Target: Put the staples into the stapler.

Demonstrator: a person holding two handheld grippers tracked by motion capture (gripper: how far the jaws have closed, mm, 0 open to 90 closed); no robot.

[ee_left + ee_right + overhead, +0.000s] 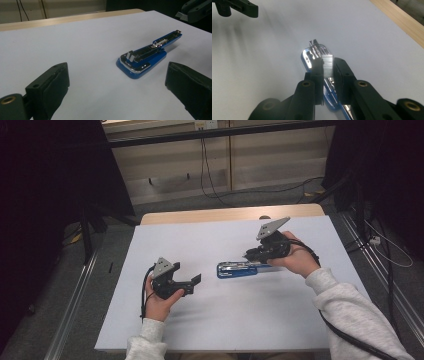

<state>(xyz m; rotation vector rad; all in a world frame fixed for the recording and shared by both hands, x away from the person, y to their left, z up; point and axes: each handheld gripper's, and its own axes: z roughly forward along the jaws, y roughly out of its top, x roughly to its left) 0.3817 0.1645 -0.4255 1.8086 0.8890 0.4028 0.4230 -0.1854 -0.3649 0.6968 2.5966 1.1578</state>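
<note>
Holding one staple strip (328, 65), one stapler (239, 269).

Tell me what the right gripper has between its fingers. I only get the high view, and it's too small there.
Observer: The right gripper is shut on a strip of staples, just above the stapler.
Operator: Stapler open or closed?
Observer: The blue stapler lies with its metal staple track exposed on top.
Operator: Left fingers?
Observer: The left gripper is open, with nothing between its fingers. The stapler lies ahead of them.
</note>
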